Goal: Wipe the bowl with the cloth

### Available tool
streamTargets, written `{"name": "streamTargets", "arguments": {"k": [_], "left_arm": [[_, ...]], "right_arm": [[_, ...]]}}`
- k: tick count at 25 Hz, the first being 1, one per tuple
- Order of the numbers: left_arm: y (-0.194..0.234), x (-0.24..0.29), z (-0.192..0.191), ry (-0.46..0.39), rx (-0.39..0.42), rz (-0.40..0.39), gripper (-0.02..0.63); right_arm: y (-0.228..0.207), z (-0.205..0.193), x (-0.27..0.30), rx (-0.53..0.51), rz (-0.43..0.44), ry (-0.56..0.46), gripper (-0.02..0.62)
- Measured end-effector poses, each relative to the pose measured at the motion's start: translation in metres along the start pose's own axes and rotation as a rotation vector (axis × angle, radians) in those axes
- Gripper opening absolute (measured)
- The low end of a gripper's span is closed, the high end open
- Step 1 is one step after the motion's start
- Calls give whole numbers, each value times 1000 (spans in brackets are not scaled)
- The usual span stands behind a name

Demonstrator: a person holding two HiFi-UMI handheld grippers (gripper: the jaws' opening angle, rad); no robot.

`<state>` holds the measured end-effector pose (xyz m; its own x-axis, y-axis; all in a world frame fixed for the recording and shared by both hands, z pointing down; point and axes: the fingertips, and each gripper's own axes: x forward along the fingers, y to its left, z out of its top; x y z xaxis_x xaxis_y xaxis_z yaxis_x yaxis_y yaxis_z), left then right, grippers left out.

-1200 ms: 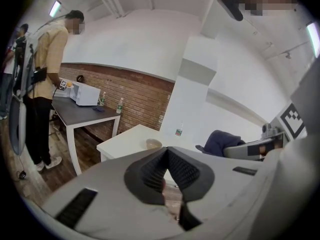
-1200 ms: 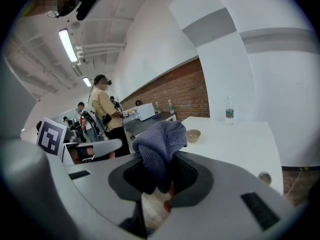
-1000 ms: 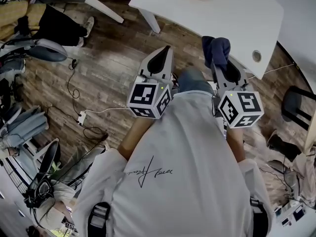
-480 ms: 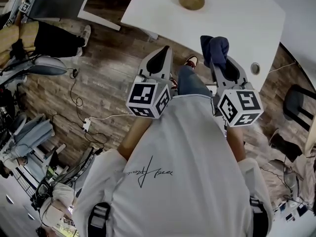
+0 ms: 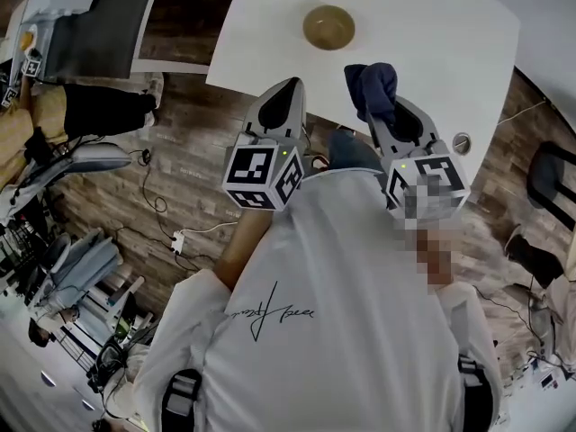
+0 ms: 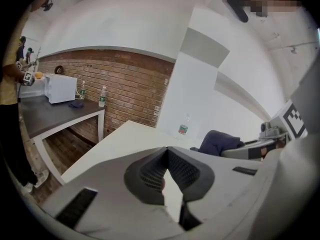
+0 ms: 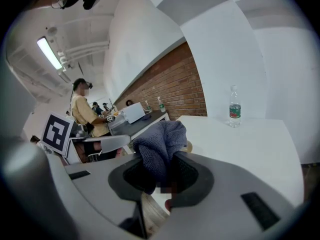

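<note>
The bowl (image 5: 328, 27), tan and upright, stands on the white bench (image 5: 450, 43), toward its far side in the head view and ahead of both tools, touching neither. The cloth (image 5: 372, 84), dark blue and bunched, is not in the bowl: it is clamped in the right tool (image 5: 389, 120), whose jaws close on its lower part while the rest bulges up and forward past the tips. In the right gripper view the cloth fills the gap between the jaws and hides most of what lies straight ahead. That tool is held over the near part of the bench, with the cloth near the bowl but clearly apart from it. The left tool (image 5: 288, 86) is level with it on the other side, its tips at the bench's near edge; in the left gripper view its jaws meet at the tips with nothing between them. A bottle (image 7: 234, 107) with a green label stands upright on the bench, well away from the bowl. The person's white shirt (image 5: 333, 313) fills the lower head view, above a wooden floor (image 5: 189, 151). Beyond the bench is a brick wall (image 6: 130, 91), and a darker bench (image 6: 50, 115) along it carries a white box (image 6: 60, 87) and two more bottles.
</note>
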<state>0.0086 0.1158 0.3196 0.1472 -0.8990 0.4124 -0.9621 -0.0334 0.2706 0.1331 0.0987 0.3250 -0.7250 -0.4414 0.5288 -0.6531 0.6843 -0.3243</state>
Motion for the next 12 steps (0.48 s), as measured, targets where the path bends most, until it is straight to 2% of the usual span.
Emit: {"name": "streamTargets", "arguments": {"k": [8,12], "left_arm": [[1,45,16,44,46,5,-5],[10,52,15,66,31,29,-5]], "right_arm": [[-27,19,21,18,23,-6,81],[-30,21,28,5,27,7,81]]}}
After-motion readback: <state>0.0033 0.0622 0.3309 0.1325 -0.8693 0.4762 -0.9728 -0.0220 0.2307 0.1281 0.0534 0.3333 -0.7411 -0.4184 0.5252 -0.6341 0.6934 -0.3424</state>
